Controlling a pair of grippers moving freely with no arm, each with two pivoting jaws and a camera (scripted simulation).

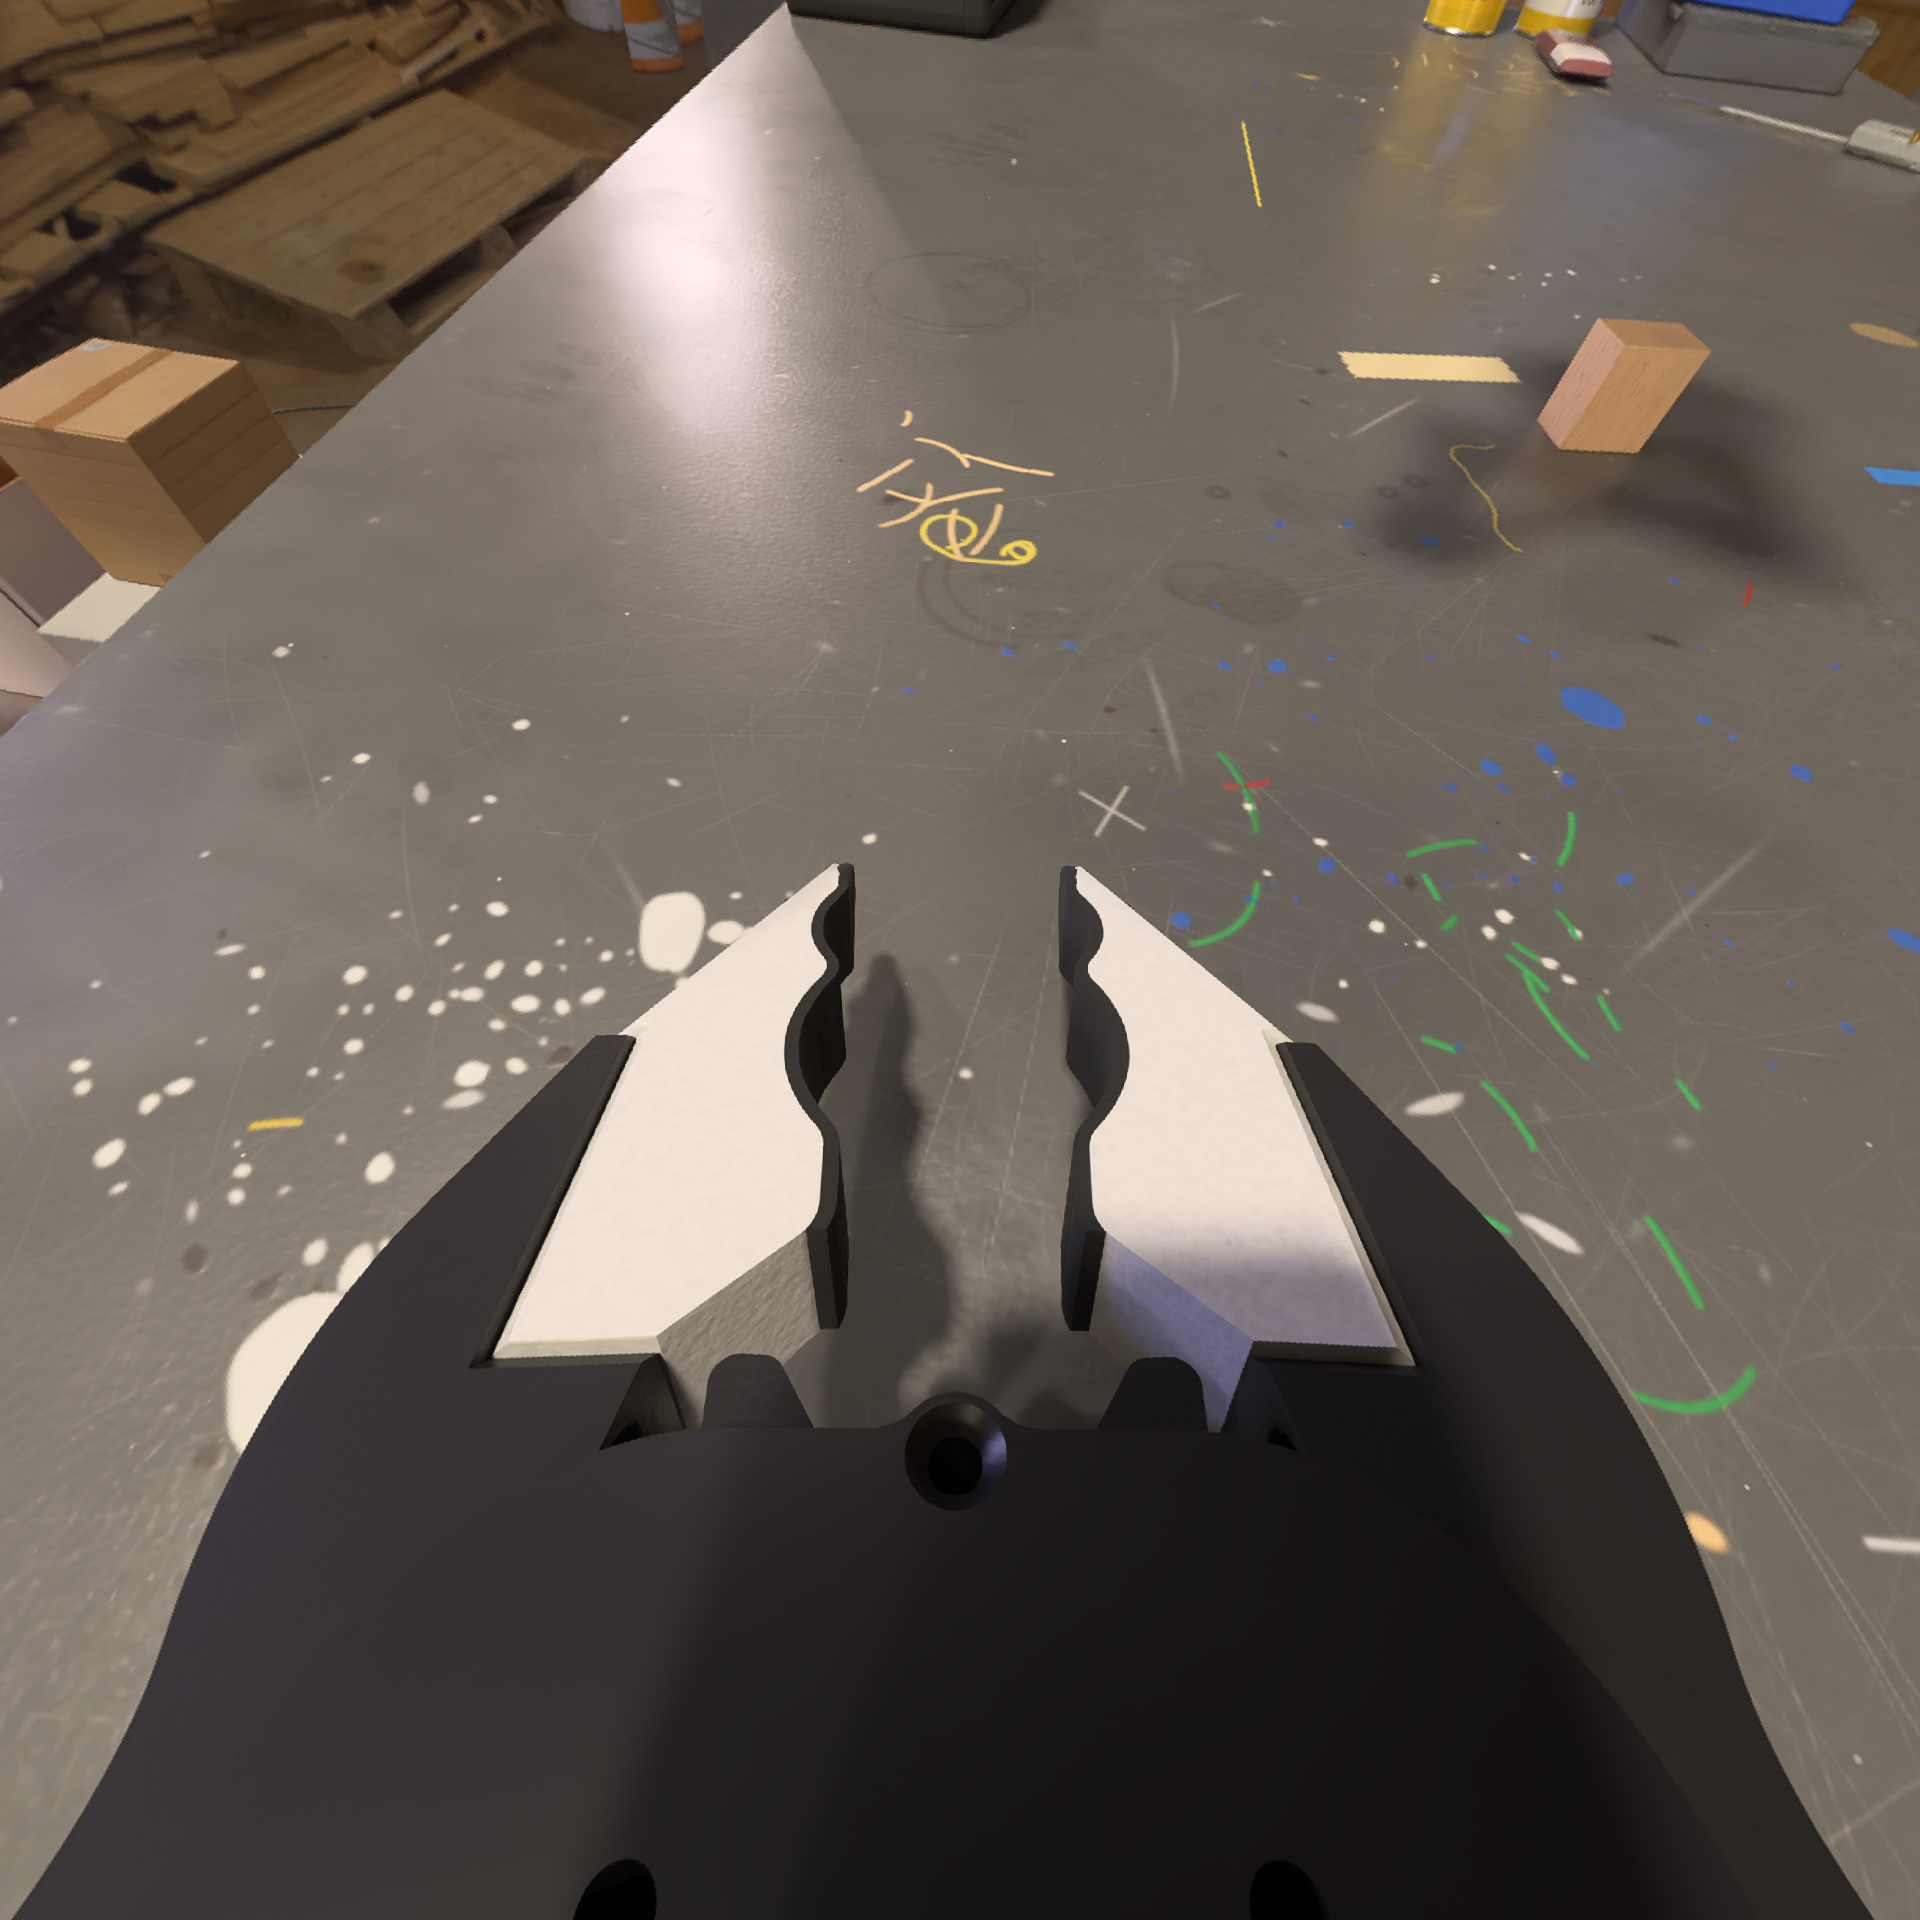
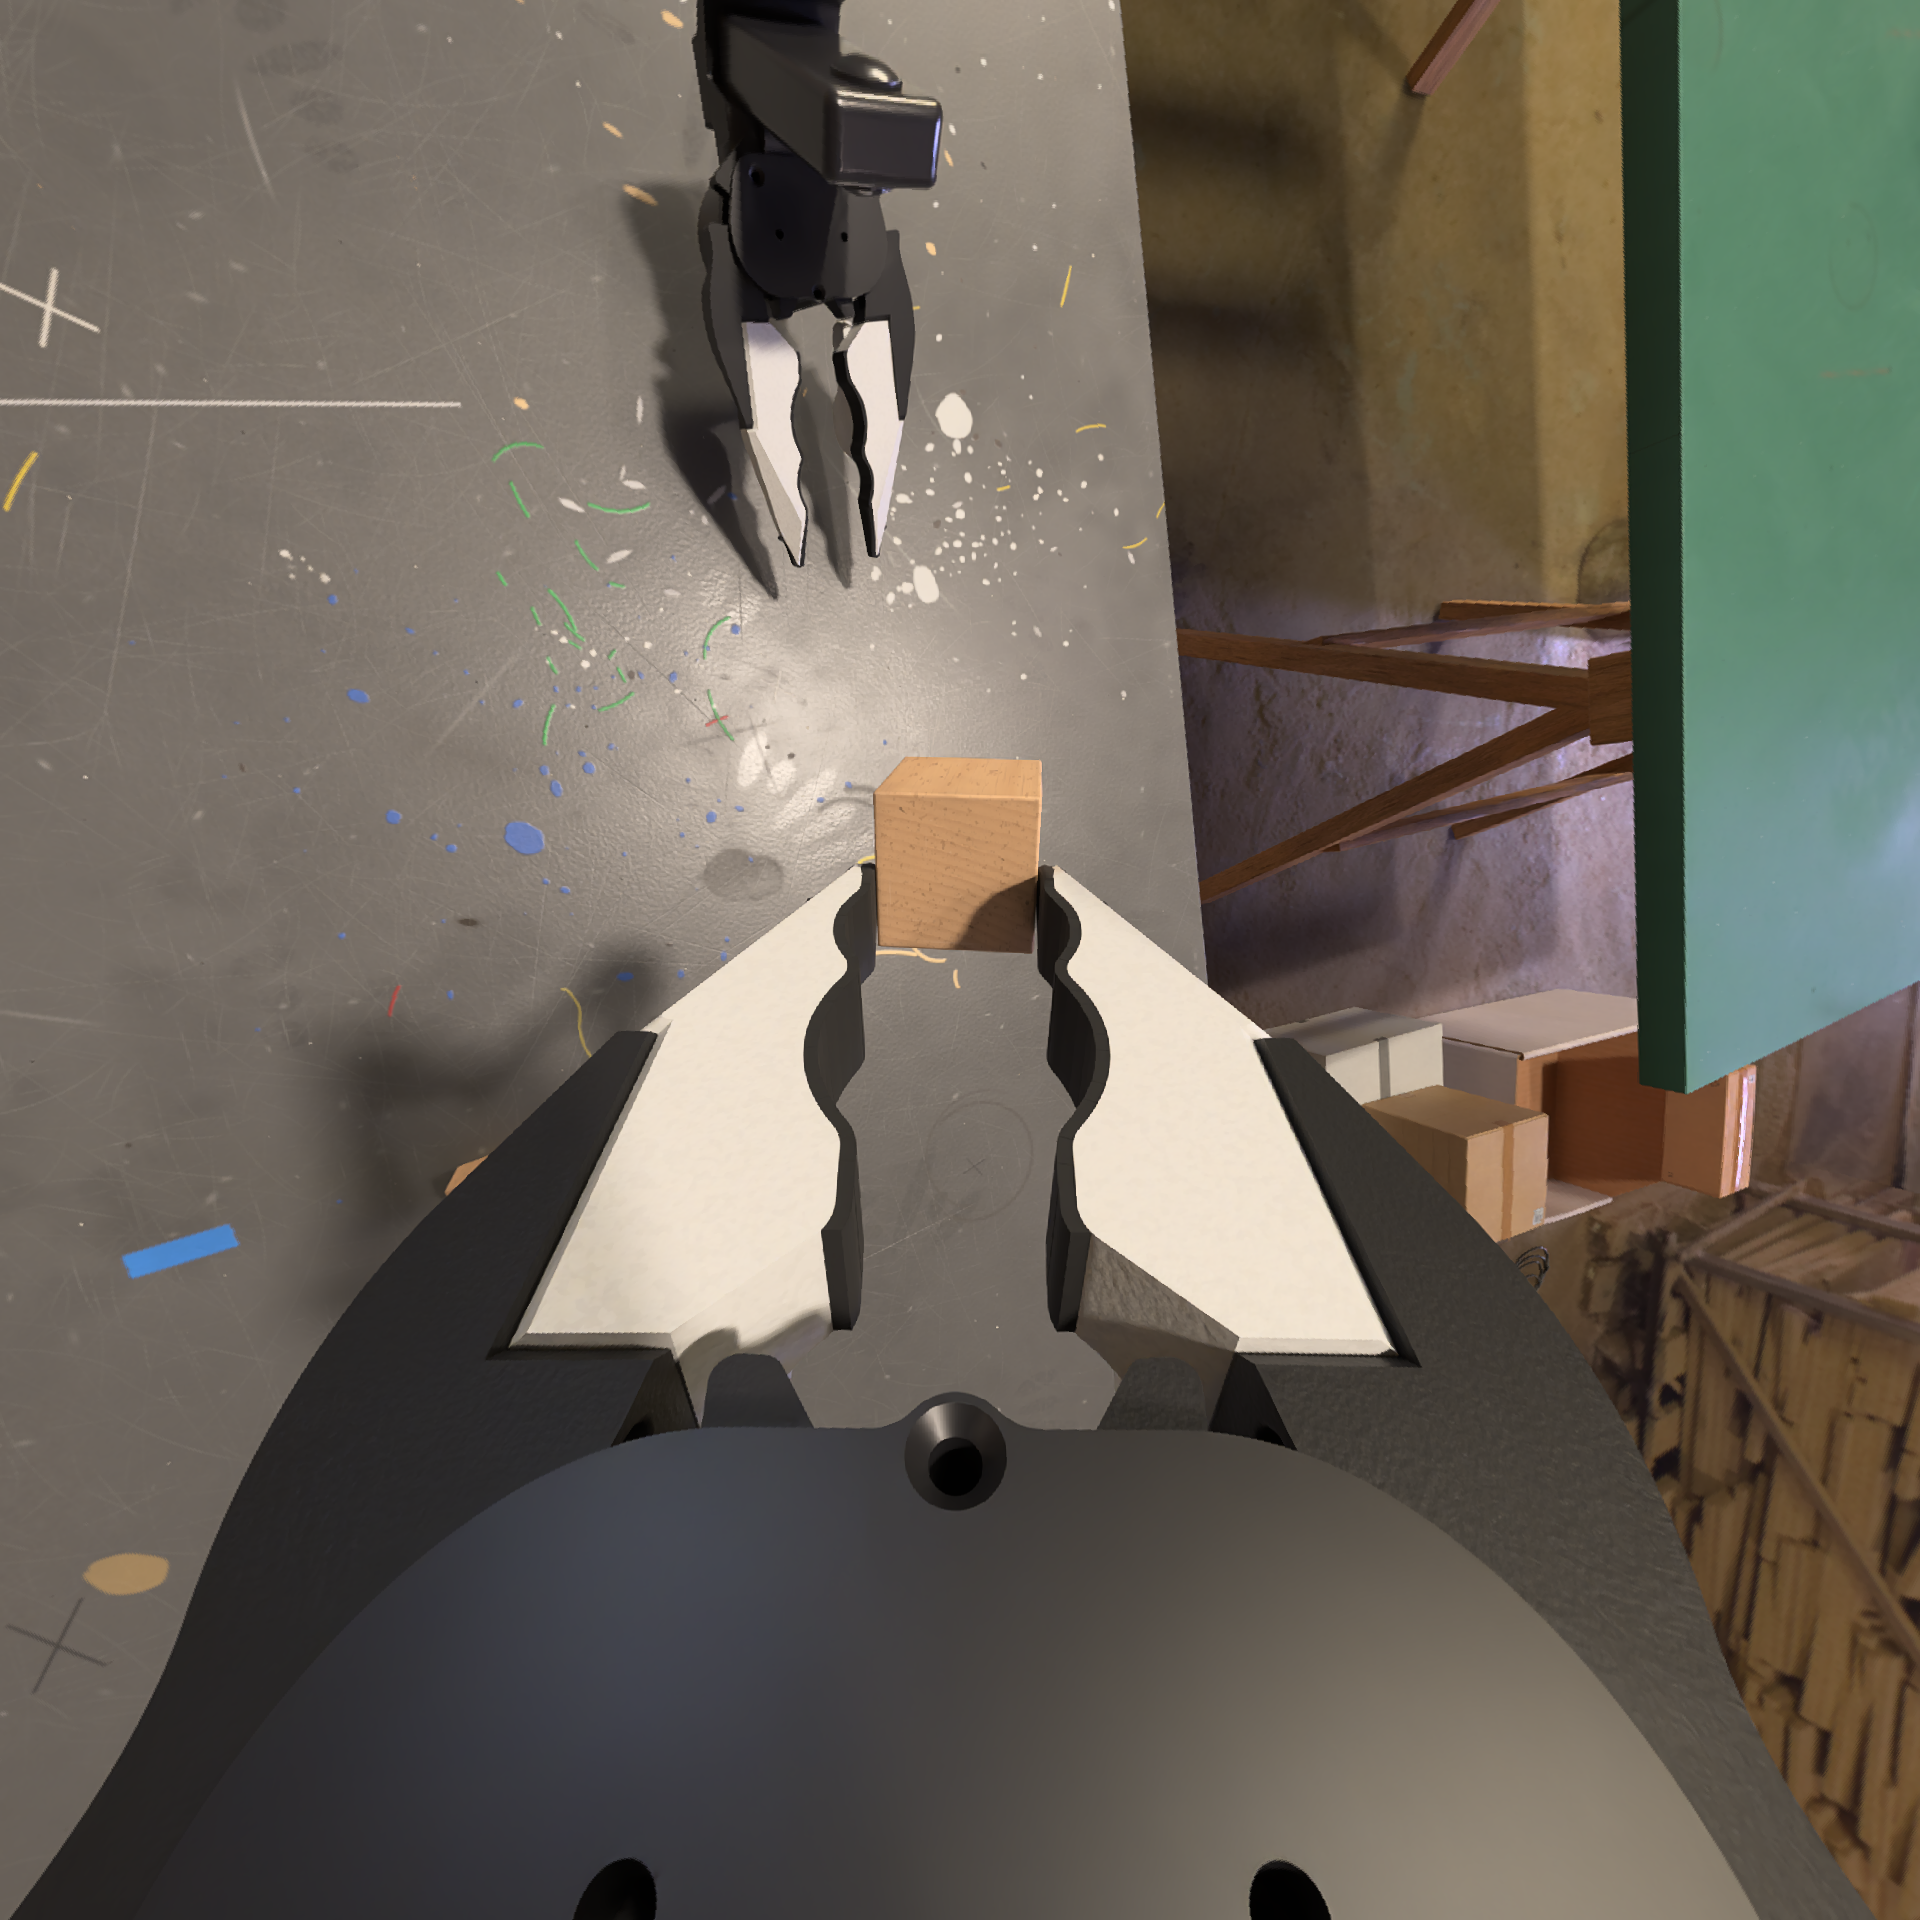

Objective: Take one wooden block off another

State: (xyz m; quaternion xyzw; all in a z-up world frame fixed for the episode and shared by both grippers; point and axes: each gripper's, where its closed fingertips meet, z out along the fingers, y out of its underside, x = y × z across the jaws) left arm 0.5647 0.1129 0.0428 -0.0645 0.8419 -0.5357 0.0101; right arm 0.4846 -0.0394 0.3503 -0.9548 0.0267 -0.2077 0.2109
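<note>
A light wooden block stack [image 1: 1621, 384] stands upright on the grey table [image 1: 727, 520], far right in the left wrist view. It looks about twice as tall as wide, and I cannot make out a seam. In the right wrist view I look down on its top face [image 2: 956, 894]. My right gripper [image 2: 956, 883] is open, and its fingertips frame the block from above. The left wrist view shows nothing touching the block. My left gripper [image 1: 956, 883] is open and empty, low over the table. It also shows in the right wrist view [image 2: 836, 556], pointing toward the block from a distance.
The table is scratched and paint-spattered. Its left edge [image 1: 416, 353] drops to cardboard boxes [image 1: 135, 447] and wood pallets. Cans [image 1: 1465, 16] and a grey case [image 1: 1745, 47] stand at the far end. In the right wrist view the table edge [image 2: 1174, 727] lies just beside the block.
</note>
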